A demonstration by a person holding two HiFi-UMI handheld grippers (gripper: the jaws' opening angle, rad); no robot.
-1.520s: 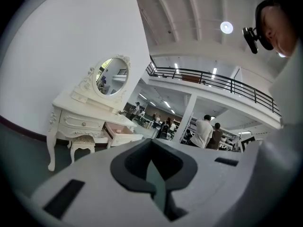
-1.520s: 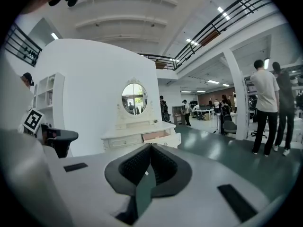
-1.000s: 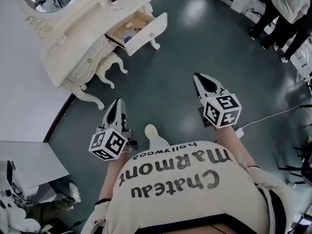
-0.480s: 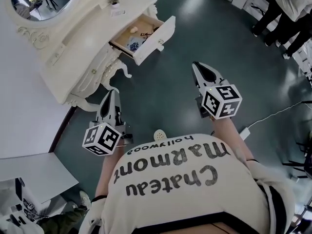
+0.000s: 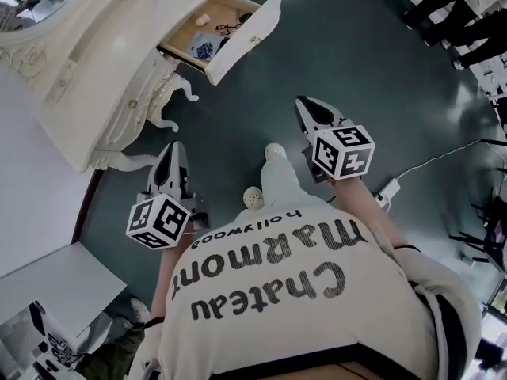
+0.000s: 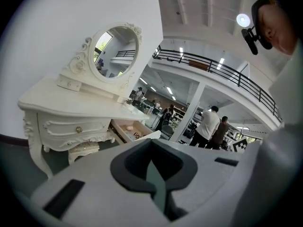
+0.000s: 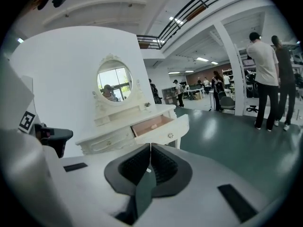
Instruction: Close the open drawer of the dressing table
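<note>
The white dressing table [image 5: 95,70] stands at the upper left against a white wall. Its drawer [image 5: 224,30] is pulled out to the right, with small items inside and a knob on its front [image 5: 252,38]. My left gripper [image 5: 173,149] is shut on nothing, low beside the table's curved legs. My right gripper [image 5: 303,103] is also shut and empty over the floor, below and right of the drawer, apart from it. In the right gripper view the open drawer [image 7: 158,128] lies ahead of the gripper [image 7: 150,146]. The left gripper [image 6: 151,144] view shows the drawer [image 6: 129,129] from the side.
Dark green floor [image 5: 333,46] spreads out to the right of the table. Several people [image 7: 265,74] stand farther off at the right. A white cable and power strip [image 5: 388,188] lie on the floor by my right arm. A white board [image 5: 43,271] lies at the lower left.
Both grippers have moved toward the dressing table, which has slid up and left in the head view. A foot has stepped forward. Both jaws stay shut.
</note>
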